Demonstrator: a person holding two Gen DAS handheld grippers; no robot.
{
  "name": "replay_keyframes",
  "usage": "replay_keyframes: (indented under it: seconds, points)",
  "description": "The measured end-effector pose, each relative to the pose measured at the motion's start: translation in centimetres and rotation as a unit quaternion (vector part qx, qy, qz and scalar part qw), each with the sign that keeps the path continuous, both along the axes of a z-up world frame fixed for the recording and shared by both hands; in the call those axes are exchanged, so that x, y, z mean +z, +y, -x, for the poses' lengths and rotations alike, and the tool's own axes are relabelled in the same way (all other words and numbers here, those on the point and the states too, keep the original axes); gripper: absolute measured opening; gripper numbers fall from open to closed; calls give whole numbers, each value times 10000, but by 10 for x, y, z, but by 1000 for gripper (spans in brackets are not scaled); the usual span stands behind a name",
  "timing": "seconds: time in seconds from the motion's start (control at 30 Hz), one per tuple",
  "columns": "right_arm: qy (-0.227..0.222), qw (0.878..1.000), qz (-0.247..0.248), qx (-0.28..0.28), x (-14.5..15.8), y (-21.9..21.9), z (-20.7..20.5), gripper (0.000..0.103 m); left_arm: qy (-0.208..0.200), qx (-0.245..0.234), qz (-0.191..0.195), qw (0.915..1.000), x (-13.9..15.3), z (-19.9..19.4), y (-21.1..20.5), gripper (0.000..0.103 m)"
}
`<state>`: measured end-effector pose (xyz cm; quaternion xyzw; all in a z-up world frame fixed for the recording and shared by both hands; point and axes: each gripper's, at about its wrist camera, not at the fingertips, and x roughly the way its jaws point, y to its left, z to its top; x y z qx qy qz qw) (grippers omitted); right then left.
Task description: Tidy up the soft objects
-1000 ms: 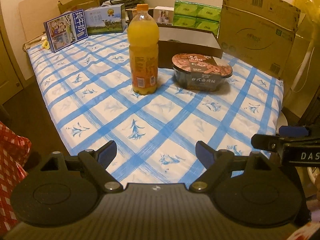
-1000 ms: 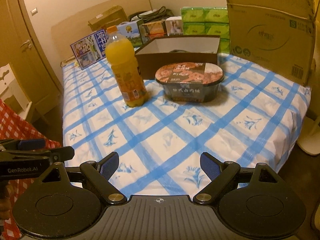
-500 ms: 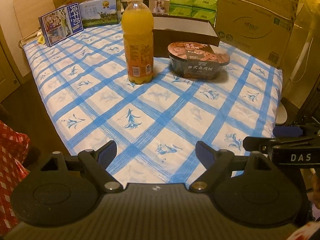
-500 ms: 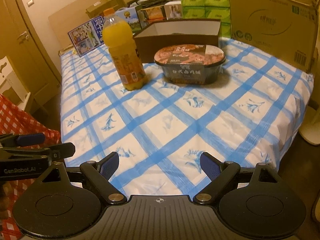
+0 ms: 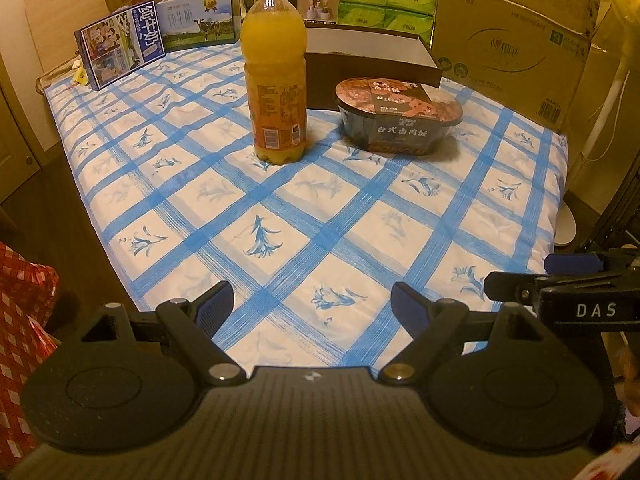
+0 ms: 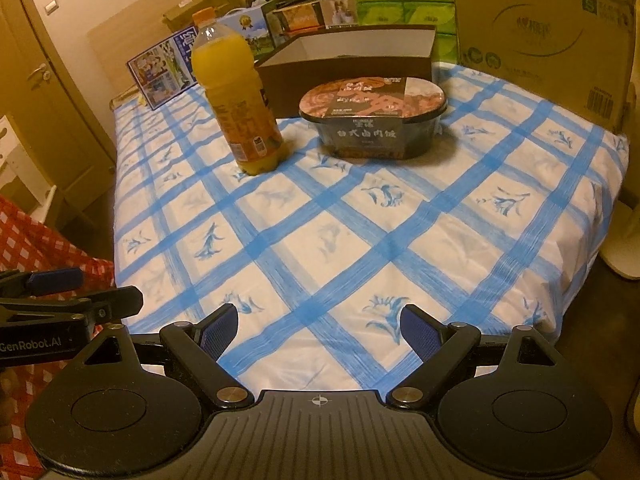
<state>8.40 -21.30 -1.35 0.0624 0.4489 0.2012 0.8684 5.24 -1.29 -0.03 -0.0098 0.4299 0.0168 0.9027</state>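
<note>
An orange juice bottle point(image 5: 275, 80) stands upright on the blue-checked tablecloth point(image 5: 280, 200); it also shows in the right wrist view point(image 6: 240, 100). A dark oval instant-meal bowl point(image 5: 398, 116) sits to its right, also in the right wrist view point(image 6: 374, 114). An open brown box point(image 5: 372, 60) stands behind both, also in the right wrist view point(image 6: 352, 56). My left gripper point(image 5: 312, 302) is open and empty over the near table edge. My right gripper point(image 6: 320, 326) is open and empty beside it, its side showing at the right edge of the left wrist view point(image 5: 560, 288).
Green tissue packs point(image 5: 386, 4), milk cartons point(image 5: 120, 50) and a large cardboard box point(image 5: 512, 36) line the far edge. A red checked cloth point(image 6: 36, 240) lies left of the table. A wooden door point(image 6: 60, 92) stands left.
Both grippers have pulled back and risen a little, so the bottle and bowl look farther away. Both stay open.
</note>
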Motion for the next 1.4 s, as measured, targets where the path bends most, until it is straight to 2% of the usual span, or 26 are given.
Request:
replay_keyframes:
  seconds: [1.4]
  points:
    - [103,9999,5,-16,-10,4,-10,88,167,9,40,9999,-14,-11,0,85]
